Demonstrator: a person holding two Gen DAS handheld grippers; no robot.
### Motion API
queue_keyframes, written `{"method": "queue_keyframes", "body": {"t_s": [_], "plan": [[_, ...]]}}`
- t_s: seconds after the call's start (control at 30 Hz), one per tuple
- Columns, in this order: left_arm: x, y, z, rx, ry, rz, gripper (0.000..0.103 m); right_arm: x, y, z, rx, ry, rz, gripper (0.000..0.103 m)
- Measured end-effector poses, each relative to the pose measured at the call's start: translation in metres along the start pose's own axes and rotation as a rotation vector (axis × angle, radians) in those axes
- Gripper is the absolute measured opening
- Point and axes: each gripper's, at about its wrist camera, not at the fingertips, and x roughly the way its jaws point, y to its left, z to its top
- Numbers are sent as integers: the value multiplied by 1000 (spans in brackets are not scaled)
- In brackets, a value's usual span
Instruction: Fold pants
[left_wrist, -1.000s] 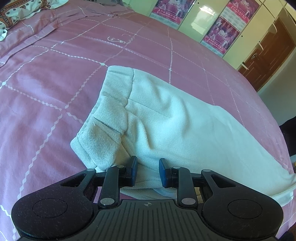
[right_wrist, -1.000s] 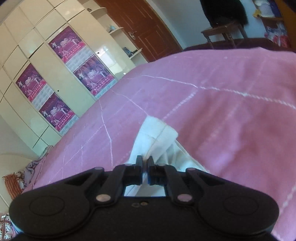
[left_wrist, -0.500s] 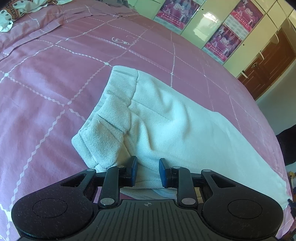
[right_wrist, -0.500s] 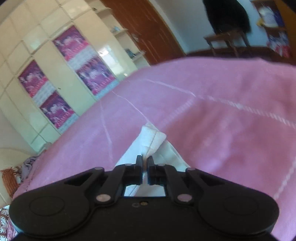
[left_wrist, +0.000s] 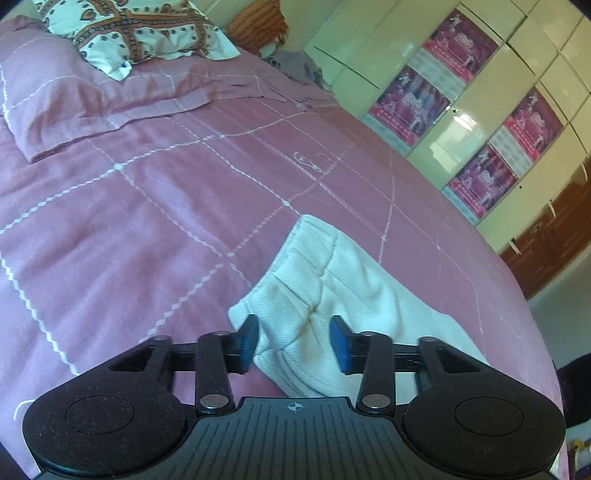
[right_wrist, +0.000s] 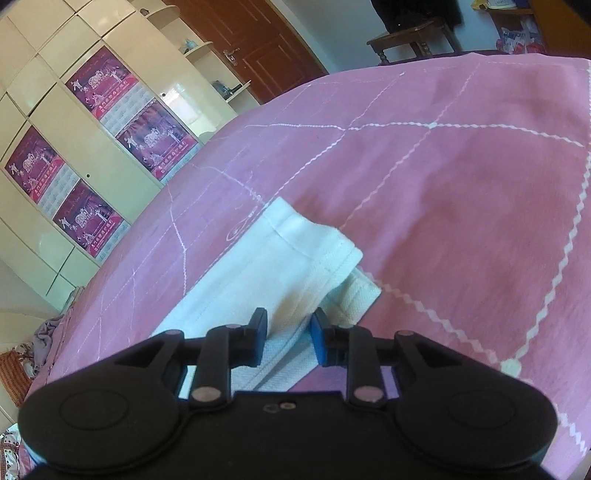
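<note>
White pants (left_wrist: 332, 291) lie folded lengthwise on the pink bedspread (left_wrist: 147, 229). In the left wrist view the waistband end faces me, and my left gripper (left_wrist: 293, 343) is open with its blue pads either side of the bunched waist fabric. In the right wrist view the hem end of the pants (right_wrist: 295, 254) lies flat, one leg cuff stacked on the other. My right gripper (right_wrist: 288, 338) is open just above the pants near the cuffs, holding nothing.
A pink pillow (left_wrist: 74, 96) and a patterned pillow (left_wrist: 136, 33) lie at the head of the bed. Cream wardrobes with purple posters (right_wrist: 92, 110) line the far side. A brown door (right_wrist: 258, 40) and a wooden chair (right_wrist: 413, 40) stand beyond the bed.
My right gripper was shut on the pant cuffs and has opened, and the cuffs now lie on the bed. My left gripper has opened wider and tilted up toward the pillows.
</note>
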Motion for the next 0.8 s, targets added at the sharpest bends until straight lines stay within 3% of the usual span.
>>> {"method": "queue_keyframes", "body": {"t_s": [0.1, 0.23, 0.27, 0.3, 0.4, 0.57, 0.7, 0.8], "plan": [[2, 8, 0, -42, -20, -23, 56, -1, -4, 0, 15, 0, 10, 26], [18, 6, 4, -23, 17, -19, 55, 0, -4, 1, 27, 0, 12, 26], [20, 5, 4, -17, 17, -23, 52, 0, -5, 1, 24, 0, 10, 26], [23, 3, 5, -6, 23, -26, 39, 0, -4, 1, 21, 0, 7, 26], [32, -6, 6, 31, 53, -4, 35, 0, -2, 1, 15, 3, 0, 26], [48, -20, 8, 129, 98, 59, 18, 2, 1, 0, 7, 7, -12, 25], [24, -17, 30, 78, 22, -50, 15, 1, 5, 0, -11, -7, -37, 6], [16, -12, 33, 100, 9, -60, 15, -2, 5, 0, -20, -20, -28, 5]]}}
